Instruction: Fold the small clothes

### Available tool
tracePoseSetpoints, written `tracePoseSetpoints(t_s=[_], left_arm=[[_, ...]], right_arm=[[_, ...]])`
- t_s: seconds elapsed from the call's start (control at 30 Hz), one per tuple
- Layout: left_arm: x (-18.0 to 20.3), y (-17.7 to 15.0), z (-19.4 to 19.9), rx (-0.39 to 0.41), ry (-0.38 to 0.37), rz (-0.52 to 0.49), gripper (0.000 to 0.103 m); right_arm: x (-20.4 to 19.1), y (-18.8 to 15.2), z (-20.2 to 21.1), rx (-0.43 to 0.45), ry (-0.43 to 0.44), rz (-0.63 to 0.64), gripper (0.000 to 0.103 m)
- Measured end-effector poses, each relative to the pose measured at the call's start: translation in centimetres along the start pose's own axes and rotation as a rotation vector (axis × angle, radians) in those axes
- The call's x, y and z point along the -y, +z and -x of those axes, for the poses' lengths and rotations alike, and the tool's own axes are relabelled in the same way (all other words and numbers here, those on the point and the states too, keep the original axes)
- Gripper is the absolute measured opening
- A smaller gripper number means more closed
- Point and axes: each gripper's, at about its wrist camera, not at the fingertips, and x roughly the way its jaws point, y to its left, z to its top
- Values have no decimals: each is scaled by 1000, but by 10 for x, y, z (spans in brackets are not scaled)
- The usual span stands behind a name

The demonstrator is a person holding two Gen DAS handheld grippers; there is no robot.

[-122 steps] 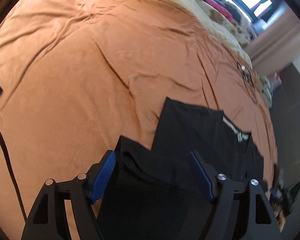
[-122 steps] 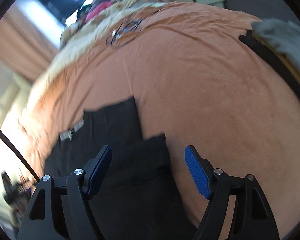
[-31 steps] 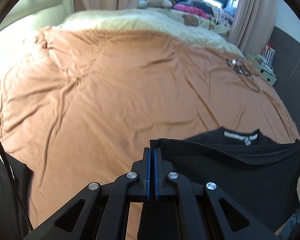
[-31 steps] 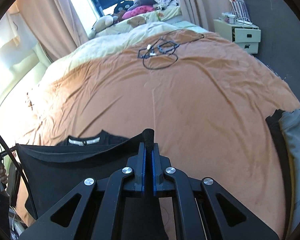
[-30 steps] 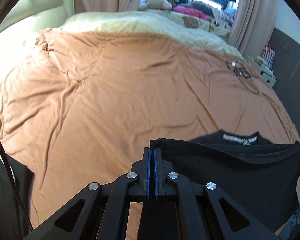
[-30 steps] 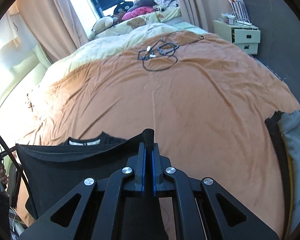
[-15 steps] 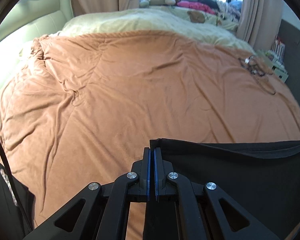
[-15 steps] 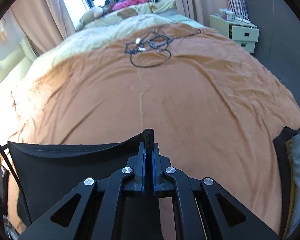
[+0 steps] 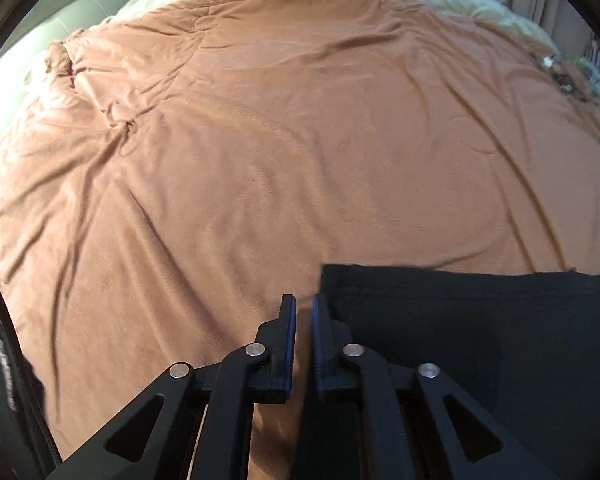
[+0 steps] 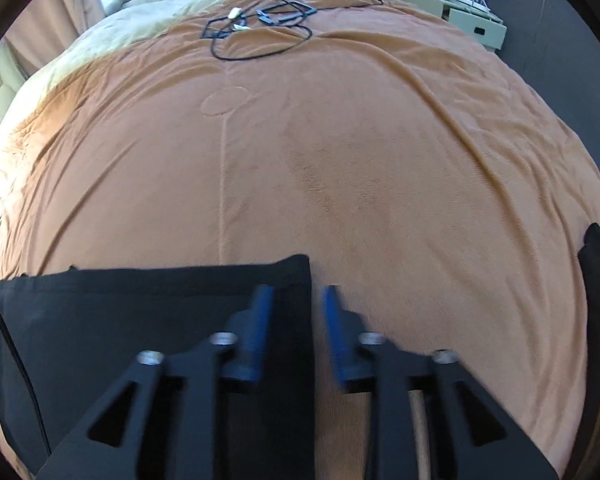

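Observation:
A black garment (image 9: 460,340) lies folded and flat on the orange bed cover (image 9: 300,140), its far edge straight. In the left wrist view my left gripper (image 9: 303,304) hovers at the garment's far left corner. Its jaws are opening, with a narrow gap that shows only the orange cover, and the cloth edge runs beside the right finger (image 9: 320,320). In the right wrist view the garment (image 10: 140,320) fills the lower left. My right gripper (image 10: 296,292) is at its far right corner with its jaws opening. The cloth's edge lies loose between the blue pads (image 10: 262,308), which do not press it.
A tangle of black cables (image 10: 260,20) lies far up the bed, near cream bedding (image 10: 140,28). A pale bedside cabinet (image 10: 460,16) stands at the far right. Dark and grey clothes (image 10: 596,248) hang at the bed's right edge. A dark item (image 9: 0,360) sits at the left edge.
Both grippers came down and forward, laying the garment's held edge flat over the collar and label. Both jaws, shut on the cloth before, have parted and let it go.

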Motion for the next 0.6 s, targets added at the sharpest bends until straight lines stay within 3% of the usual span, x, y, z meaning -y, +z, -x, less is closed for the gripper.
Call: tracePoseSetpoints(t_s=[0.1, 0.6], left_arm=[[-4, -10, 12, -4, -30, 5, 26], [-29, -79, 96, 2, -124, 72, 28]], right_arm=[[-1, -7, 16, 13, 15, 9, 44], [31, -74, 96, -7, 136, -44, 44]])
